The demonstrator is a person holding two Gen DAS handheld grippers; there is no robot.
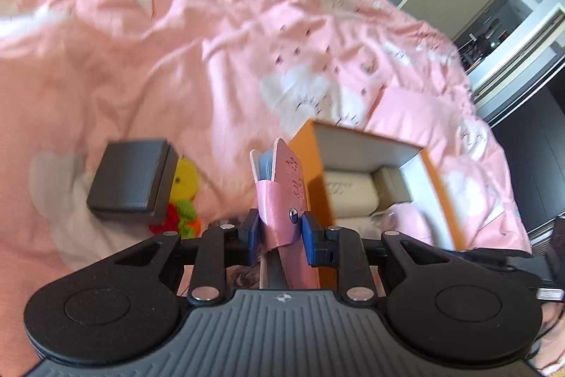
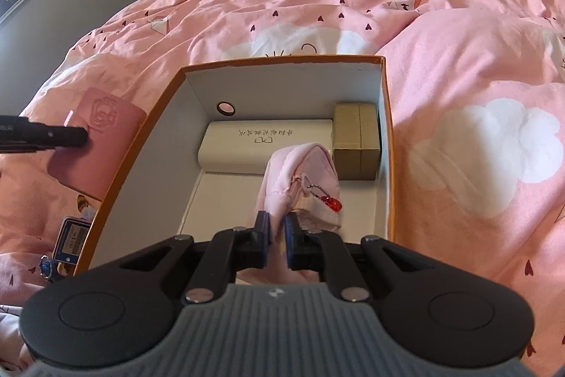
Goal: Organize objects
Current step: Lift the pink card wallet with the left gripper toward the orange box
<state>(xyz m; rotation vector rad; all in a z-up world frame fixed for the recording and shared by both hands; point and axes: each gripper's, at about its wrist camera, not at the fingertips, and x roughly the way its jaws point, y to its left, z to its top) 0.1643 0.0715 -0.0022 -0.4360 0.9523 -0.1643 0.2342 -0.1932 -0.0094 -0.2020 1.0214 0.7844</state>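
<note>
Centrally, the left tongs [image 1: 279, 232] are clamped on a pink leather card holder [image 1: 286, 196], which stands upright between the blue pads with its snap button facing the right pad and a blue card edge showing at its top. Just ahead and to the right of these tongs stands the orange box [image 1: 307, 158], open-topped and white inside. Ahead and to the left lies a dark grey case [image 1: 130, 179] on the bed — a yellow knitted toy [image 1: 185, 189] with red and green parts touches its right side.

The right tongs [image 2: 277, 235] are closed on a pale pink fabric pouch [image 2: 300, 179] inside the orange box [image 2: 386, 136]; a red charm [image 2: 332, 202] hangs from the pouch on a bead chain. Beyond the pouch a cream case with printed lettering [image 2: 261, 147] lies against the far wall, and a brown cardboard carton [image 2: 356, 140] sits in the far right corner. Left of the box, outside it, the pink holder [image 2: 106, 129] appears again, with a black part of the left tool in front of it. All rests on a pink printed duvet [image 2: 459, 59].
</note>
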